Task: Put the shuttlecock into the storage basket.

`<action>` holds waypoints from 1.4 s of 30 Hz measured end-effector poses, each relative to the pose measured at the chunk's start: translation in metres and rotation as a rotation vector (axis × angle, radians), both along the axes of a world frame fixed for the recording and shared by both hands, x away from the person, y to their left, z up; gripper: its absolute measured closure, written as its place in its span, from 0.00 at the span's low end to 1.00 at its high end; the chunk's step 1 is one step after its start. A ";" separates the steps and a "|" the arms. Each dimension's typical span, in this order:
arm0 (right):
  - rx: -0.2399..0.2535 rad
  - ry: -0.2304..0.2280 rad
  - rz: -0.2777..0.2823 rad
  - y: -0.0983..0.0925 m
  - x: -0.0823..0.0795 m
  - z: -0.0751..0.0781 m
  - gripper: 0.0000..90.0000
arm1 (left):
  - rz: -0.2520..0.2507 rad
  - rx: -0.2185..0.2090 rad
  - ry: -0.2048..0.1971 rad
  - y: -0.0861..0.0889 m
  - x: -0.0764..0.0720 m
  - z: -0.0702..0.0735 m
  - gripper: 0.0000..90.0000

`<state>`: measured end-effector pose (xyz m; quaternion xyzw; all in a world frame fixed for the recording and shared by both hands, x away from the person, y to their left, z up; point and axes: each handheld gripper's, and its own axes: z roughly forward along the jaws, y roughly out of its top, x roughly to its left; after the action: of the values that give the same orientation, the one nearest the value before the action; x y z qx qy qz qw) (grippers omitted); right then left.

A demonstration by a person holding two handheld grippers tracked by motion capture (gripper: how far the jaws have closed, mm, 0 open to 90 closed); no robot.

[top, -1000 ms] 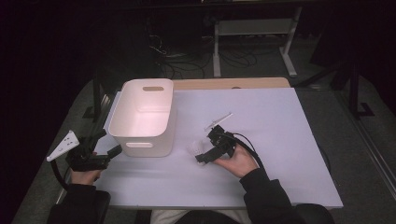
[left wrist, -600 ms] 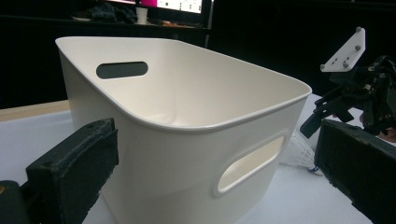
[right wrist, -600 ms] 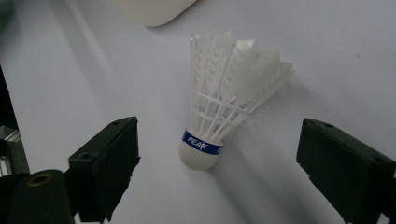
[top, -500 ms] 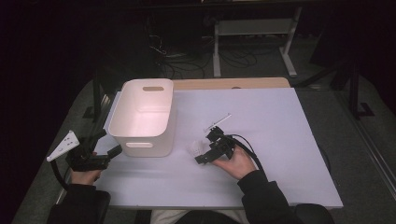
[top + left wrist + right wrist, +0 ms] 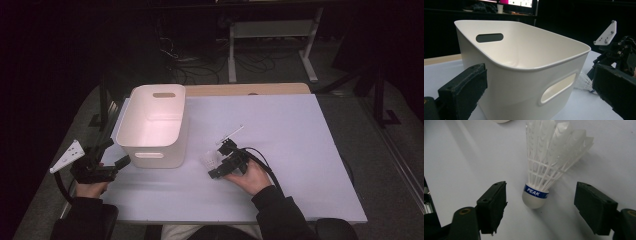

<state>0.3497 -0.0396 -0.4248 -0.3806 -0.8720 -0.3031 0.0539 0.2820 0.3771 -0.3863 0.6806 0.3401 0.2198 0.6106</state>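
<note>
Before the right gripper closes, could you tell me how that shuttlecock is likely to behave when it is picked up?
The shuttlecock is probably very light: a thin white feather skirt on a small rounded cap. The skirt looks fragile and could crush, so the jaws either side of the banded cap seem the safer grip. Lying on its side on the table, it may roll in an arc if nudged.

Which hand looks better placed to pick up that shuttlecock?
The right. The right hand-held gripper has just been closing, its jaws either side of the shuttlecock without touching. The left hand-held gripper sits beyond the white bin.
</note>
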 end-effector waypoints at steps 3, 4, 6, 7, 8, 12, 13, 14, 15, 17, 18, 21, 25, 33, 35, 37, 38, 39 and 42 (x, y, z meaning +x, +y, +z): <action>0.001 0.002 -0.002 0.000 0.000 -0.001 0.33 | 0.001 -0.001 0.000 0.000 0.000 0.000 0.00; 0.001 0.002 -0.002 0.000 0.000 -0.001 0.33 | 0.001 -0.001 0.000 0.000 0.000 0.000 0.00; 0.004 0.014 0.009 0.001 0.000 -0.002 0.38 | 0.000 -0.001 0.000 0.000 0.000 0.000 0.00; 0.002 0.015 0.010 0.002 0.000 -0.002 0.40 | -0.001 0.001 0.000 0.000 0.000 0.000 0.00; 0.004 0.020 0.011 0.002 0.000 -0.002 0.42 | 0.000 0.000 0.000 0.000 0.000 0.000 0.00; -0.003 0.026 0.016 0.005 0.000 -0.004 0.48 | 0.001 -0.002 0.000 0.000 0.000 0.000 0.00; -0.006 0.026 0.015 0.005 0.000 -0.004 0.50 | 0.001 -0.002 0.000 0.000 0.000 0.000 0.00; -0.013 0.023 0.016 0.006 0.000 -0.005 0.51 | 0.000 -0.002 0.000 0.000 0.000 0.000 0.00; -0.018 0.020 0.016 0.006 0.000 -0.005 0.54 | -0.001 -0.002 0.000 0.000 0.000 0.000 0.00; -0.024 0.025 0.015 0.007 0.000 -0.005 0.58 | -0.001 -0.003 -0.002 0.000 0.000 0.000 0.00; -0.026 0.022 0.015 0.006 0.000 -0.005 0.61 | -0.001 -0.003 -0.001 0.000 0.000 0.000 0.00; -0.021 0.021 0.013 0.006 0.001 -0.005 0.68 | -0.001 -0.002 -0.001 0.000 0.000 0.000 0.00; -0.022 0.027 0.015 0.006 0.001 -0.006 0.70 | -0.002 -0.003 -0.001 0.000 0.000 0.000 0.00; -0.018 0.040 0.017 0.005 0.002 -0.005 0.71 | -0.001 -0.005 -0.001 0.000 0.000 0.000 0.00; -0.021 0.031 0.017 0.005 0.001 -0.003 0.71 | -0.002 -0.005 -0.001 0.000 0.000 0.000 0.00; -0.025 0.024 0.012 0.005 0.001 -0.002 0.71 | -0.002 -0.005 -0.001 0.000 0.000 0.000 0.00; -0.027 0.023 0.012 0.004 0.001 -0.001 0.71 | -0.001 -0.005 -0.001 0.000 0.000 0.000 0.00; -0.027 0.023 0.012 0.004 0.001 -0.001 0.71 | -0.001 -0.005 -0.001 0.000 0.000 0.000 0.00; -0.020 0.014 0.014 0.002 0.001 0.004 0.71 | -0.001 -0.006 -0.001 0.000 0.000 0.000 0.00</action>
<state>0.3507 -0.0372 -0.4213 -0.3772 -0.8771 -0.2915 0.0584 0.2817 0.3769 -0.3863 0.6788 0.3401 0.2185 0.6131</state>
